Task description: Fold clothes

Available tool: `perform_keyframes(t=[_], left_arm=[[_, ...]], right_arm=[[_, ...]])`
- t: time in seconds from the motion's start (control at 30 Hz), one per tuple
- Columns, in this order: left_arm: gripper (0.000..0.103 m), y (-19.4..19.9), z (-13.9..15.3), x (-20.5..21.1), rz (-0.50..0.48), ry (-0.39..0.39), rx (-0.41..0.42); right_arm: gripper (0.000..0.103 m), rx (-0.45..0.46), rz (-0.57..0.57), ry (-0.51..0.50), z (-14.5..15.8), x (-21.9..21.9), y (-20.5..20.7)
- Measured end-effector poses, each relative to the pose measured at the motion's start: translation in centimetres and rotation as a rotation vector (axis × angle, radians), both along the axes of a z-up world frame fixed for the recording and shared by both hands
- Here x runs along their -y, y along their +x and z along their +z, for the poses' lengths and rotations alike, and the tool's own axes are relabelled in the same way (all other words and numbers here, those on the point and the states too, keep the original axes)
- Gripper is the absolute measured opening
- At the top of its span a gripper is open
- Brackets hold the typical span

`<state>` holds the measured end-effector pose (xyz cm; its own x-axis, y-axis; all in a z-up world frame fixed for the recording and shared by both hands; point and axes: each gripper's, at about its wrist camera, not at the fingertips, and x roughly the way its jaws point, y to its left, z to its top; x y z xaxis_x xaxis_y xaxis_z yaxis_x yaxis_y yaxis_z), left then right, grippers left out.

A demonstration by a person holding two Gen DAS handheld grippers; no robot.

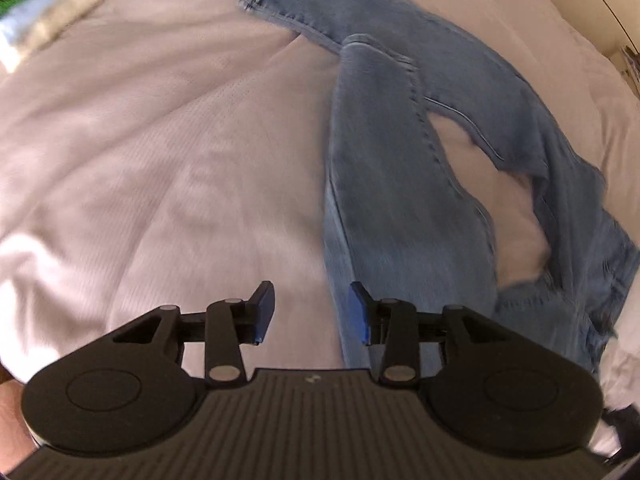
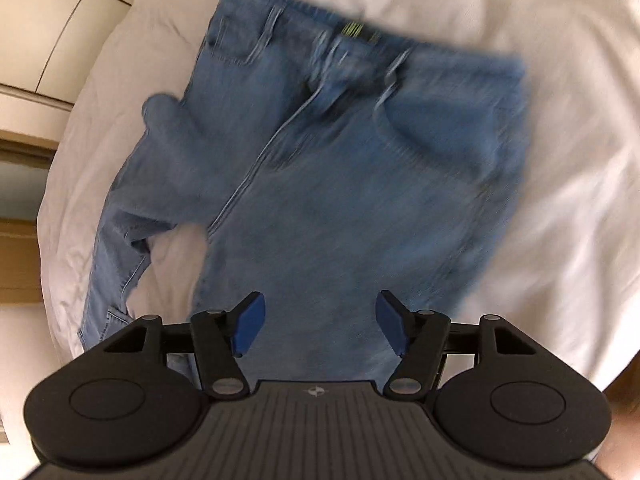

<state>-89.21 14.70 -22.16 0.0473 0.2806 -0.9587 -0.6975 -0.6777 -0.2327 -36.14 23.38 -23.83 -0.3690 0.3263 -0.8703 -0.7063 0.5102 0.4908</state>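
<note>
Now spread on a white sheet (image 1: 140,160) over a bed: one pair of blue jeans (image 2: 340,184), front side up, zip and pockets showing. Soft and floppy, yet thick and a bit heavy for cloth, so likely to sag and drag, not slide. Not breakable at all. Best places to grab, probably: the thick waistband, the side seams, or the leg ends, where the cloth is doubled and strong. Waistband toward the far part of the bed in the right wrist view, with a green and black label in the middle of it. Legs spread apart in the left wrist view, bent and crossing near the far end, with a patch of white sheet showing between them. Left gripper (image 1: 311,314) hanging above the outer edge of one leg, its blue pads (image 1: 264,304) apart with nothing between them, one pad over bare sheet and the other over denim. Right gripper (image 2: 320,326) hanging above the upper leg part below the zip, blue pads (image 2: 248,326) wider apart, also holding nothing. Hard to tell whether any pad touches the cloth; both views blurry. No fold made yet. Bed edge and pale wall panels (image 2: 48,20) just past the jeans on one side.
</note>
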Motion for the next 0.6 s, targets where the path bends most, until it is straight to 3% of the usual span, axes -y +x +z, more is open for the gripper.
perform_keyframes(t=[0.07,0.2,0.27,0.3,0.33,0.37,0.4,0.5,0.6], left_arm=[[0.039,-1.5,-1.5,-1.0,0.021,0.008,0.052],[0.055,-2.8,-4.3,-2.2,0.081,0.032,0.141],[0.055,-3.1,-5.5,-2.5,0.119,0.043,0.166],[0.051,-3.2,-6.0,-2.6,0.138,0.048,0.179],[0.023,-3.3,-6.4,-2.8,0.154,0.059,0.190],[0.008,-3.4,-6.1,-2.8,0.156,0.090,0.193],[0.005,-3.4,-5.2,-2.8,0.149,0.118,0.188],[0.004,-2.9,1.1,-1.1,0.066,0.237,0.026],[0.010,-3.3,9.6,5.1,0.021,0.332,-0.223]], right_arm=[[0.064,-0.002,0.002,-0.019,-0.8,-0.3,-3.0],[0.066,-0.024,0.028,-0.048,-1.8,-0.8,-8.2],[0.068,-0.026,0.051,-0.054,-1.8,-1.0,-9.7],[0.069,-0.020,0.065,-0.055,-1.6,-1.1,-10.3],[0.069,-0.014,0.074,-0.055,-1.4,-1.2,-10.6],[0.070,-0.007,0.078,-0.055,-1.3,-1.3,-10.8],[0.071,-0.001,0.079,-0.057,-1.2,-1.4,-10.8],[0.071,0.014,0.083,-0.072,-1.3,-1.8,-10.6],[0.071,0.020,0.096,-0.085,-1.4,-2.3,-10.5]])
